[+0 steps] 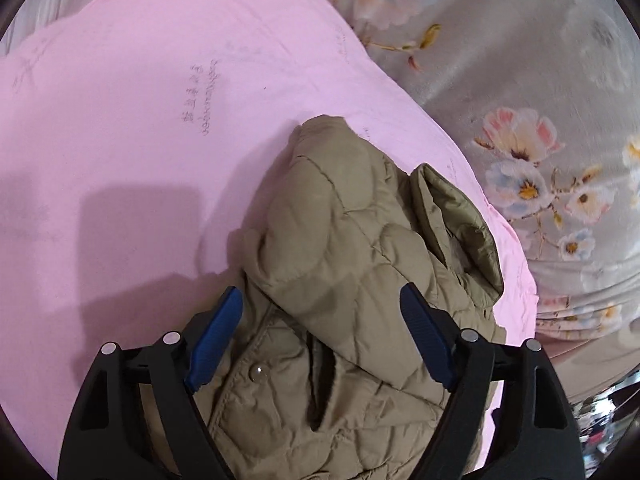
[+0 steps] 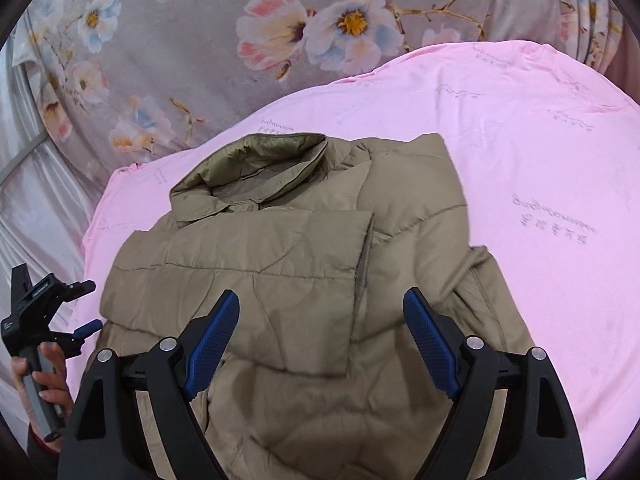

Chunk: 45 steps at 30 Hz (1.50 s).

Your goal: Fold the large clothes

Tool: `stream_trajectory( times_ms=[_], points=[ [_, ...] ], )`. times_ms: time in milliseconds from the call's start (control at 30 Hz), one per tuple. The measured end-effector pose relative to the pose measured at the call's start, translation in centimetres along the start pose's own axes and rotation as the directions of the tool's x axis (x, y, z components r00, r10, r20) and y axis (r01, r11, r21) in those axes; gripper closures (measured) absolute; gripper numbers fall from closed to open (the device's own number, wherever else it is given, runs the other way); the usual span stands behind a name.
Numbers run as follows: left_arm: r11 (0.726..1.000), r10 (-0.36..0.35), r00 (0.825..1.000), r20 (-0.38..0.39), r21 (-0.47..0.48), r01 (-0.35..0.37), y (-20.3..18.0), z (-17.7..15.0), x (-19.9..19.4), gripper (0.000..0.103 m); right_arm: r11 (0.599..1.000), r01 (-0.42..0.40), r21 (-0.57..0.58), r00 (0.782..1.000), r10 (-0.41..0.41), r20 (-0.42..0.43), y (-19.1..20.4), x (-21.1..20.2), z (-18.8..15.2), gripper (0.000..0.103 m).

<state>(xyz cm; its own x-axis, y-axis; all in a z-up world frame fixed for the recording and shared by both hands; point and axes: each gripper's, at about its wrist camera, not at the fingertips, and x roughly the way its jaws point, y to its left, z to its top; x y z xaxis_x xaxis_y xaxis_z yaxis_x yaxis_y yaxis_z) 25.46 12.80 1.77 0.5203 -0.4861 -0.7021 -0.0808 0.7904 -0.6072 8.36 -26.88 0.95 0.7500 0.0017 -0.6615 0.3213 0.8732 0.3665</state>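
Observation:
A khaki quilted jacket [image 2: 280, 248] lies on a pink sheet [image 2: 540, 160], its collar [image 2: 256, 160] at the far end and a sleeve folded across its front. My right gripper [image 2: 322, 296] hovers open over the jacket's middle, and its blue pads grip nothing. In the left wrist view the jacket [image 1: 340, 232] is bunched in folds, with a snap button [image 1: 258, 372] near the fingers. My left gripper [image 1: 320, 294] is open, its jaws astride the fabric without pinching it. The left gripper [image 2: 89, 306] also shows at the jacket's left edge, held by a hand [image 2: 48, 364].
The pink sheet [image 1: 120, 120] lies over a grey floral bedspread [image 1: 520, 60], which fills the far side [image 2: 180, 60]. Shiny white fabric [image 2: 32, 200] hangs at the left edge. Bare pink sheet lies to the jacket's right.

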Motion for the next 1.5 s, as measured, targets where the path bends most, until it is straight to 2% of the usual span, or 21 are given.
stream_trajectory(
  times_ms=[133,167,200,233,267,333,367,400,467,567,633,700,833,1000,1100,1167,1300,1333,1400,1433,1500],
  points=[
    [0.998,-0.043,0.999,-0.031,-0.04,0.042,0.5,0.1,1.5,0.031,1.0,-0.011,0.016,0.998,0.012,-0.059,0.4,3.0,0.7,0.022],
    [0.998,-0.038,0.999,-0.029,-0.048,0.037,0.6,0.2,1.8,0.033,1.0,-0.013,0.023,0.997,0.015,-0.076,0.3,3.6,0.7,0.032],
    [0.998,-0.024,0.999,-0.025,-0.057,0.023,0.6,0.3,2.3,0.043,0.999,-0.018,0.029,0.996,0.021,-0.086,0.3,4.1,0.7,0.04],
    [0.998,-0.008,1.0,-0.024,-0.063,0.007,0.8,0.4,2.6,0.058,1.0,-0.008,0.03,0.995,0.01,-0.1,0.3,4.6,0.7,0.066],
    [0.997,0.007,1.0,-0.017,-0.072,-0.009,1.1,0.6,2.7,0.063,1.0,-0.001,0.025,0.994,0.004,-0.106,0.3,4.8,0.8,0.088],
    [0.997,0.007,1.0,0.005,-0.083,-0.007,1.3,1.0,2.2,0.084,0.998,-0.047,0.043,0.993,0.052,-0.104,0.3,4.5,1.4,0.096],
    [0.997,0.003,1.0,0.019,-0.072,-0.002,1.0,1.2,1.7,0.088,0.996,-0.074,0.055,0.994,0.078,-0.072,0.5,3.6,2.1,0.098],
    [0.998,-0.013,0.999,0.036,-0.053,0.015,0.6,1.3,0.8,0.095,0.994,-0.099,0.048,0.994,0.1,-0.03,0.8,2.3,2.8,0.098],
    [0.999,-0.033,0.997,0.073,0.004,0.033,-0.9,1.2,-1.1,0.097,0.991,-0.134,0.004,0.988,0.133,0.072,1.8,-1.1,4.2,0.099],
    [0.988,0.017,0.988,0.153,0.151,-0.041,-3.6,-0.1,-2.9,0.097,0.99,-0.12,-0.078,0.976,0.132,0.173,2.7,-4.5,4.4,0.099],
    [0.956,0.101,0.977,0.189,0.255,-0.147,-4.8,-1.9,-2.0,0.097,0.991,-0.026,-0.134,0.989,0.045,0.143,2.5,-3.3,3.3,0.099],
    [0.928,0.177,0.967,0.181,0.295,-0.225,-4.5,-3.3,0.1,0.097,0.989,0.036,-0.146,0.997,-0.026,0.066,1.6,-0.4,1.9,0.099],
    [0.869,0.27,0.935,0.231,0.359,-0.34,-3.6,-5.2,2.7,0.097,0.991,0.043,-0.13,0.998,-0.05,-0.049,-0.1,3.8,-0.8,0.097],
    [0.826,0.32,0.909,0.268,0.391,-0.406,-3.8,-5.7,3.7,0.097,0.981,0.073,-0.178,0.996,-0.083,-0.044,0.5,4.3,-1.7,0.092],
    [0.812,0.327,0.899,0.291,0.4,-0.425,-4.2,-5.9,3.0,0.094,0.982,0.075,-0.175,0.995,-0.085,-0.05,0.4,4.0,-1.6,0.084],
    [0.794,0.334,0.888,0.317,0.412,-0.446,-4.5,-6.1,1.4,0.09,0.98,0.097,-0.174,0.993,-0.106,-0.043,0.3,2.7,-1.3,0.071],
    [0.759,0.296,0.858,0.42,0.442,-0.478,-7.2,-6.2,-3.7,0.078,0.981,0.115,-0.159,0.992,-0.105,0.07,0.5,-1.9,0.0,0.063],
    [0.757,0.272,0.858,0.435,0.453,-0.47,-8.5,-6.1,-4.5,0.075,0.982,0.108,-0.156,0.992,-0.095,0.086,0.8,-2.5,0.6,0.063],
    [0.764,0.209,0.875,0.437,0.485,-0.425,-11.5,-5.8,-5.0,0.067,0.984,0.069,-0.164,0.992,-0.051,0.115,2.5,-3.5,2.0,0.063],
    [0.768,0.18,0.887,0.426,0.503,-0.397,-13.0,-5.7,-4.6,0.062,0.981,0.051,-0.185,0.992,-0.028,0.124,3.7,-3.6,2.6,0.063],
    [0.762,0.161,0.904,0.397,0.532,-0.369,-14.9,-6.1,-2.4,0.059,0.973,0.042,-0.228,0.992,-0.014,0.125,5.7,-2.8,2.8,0.062]
  ],
)
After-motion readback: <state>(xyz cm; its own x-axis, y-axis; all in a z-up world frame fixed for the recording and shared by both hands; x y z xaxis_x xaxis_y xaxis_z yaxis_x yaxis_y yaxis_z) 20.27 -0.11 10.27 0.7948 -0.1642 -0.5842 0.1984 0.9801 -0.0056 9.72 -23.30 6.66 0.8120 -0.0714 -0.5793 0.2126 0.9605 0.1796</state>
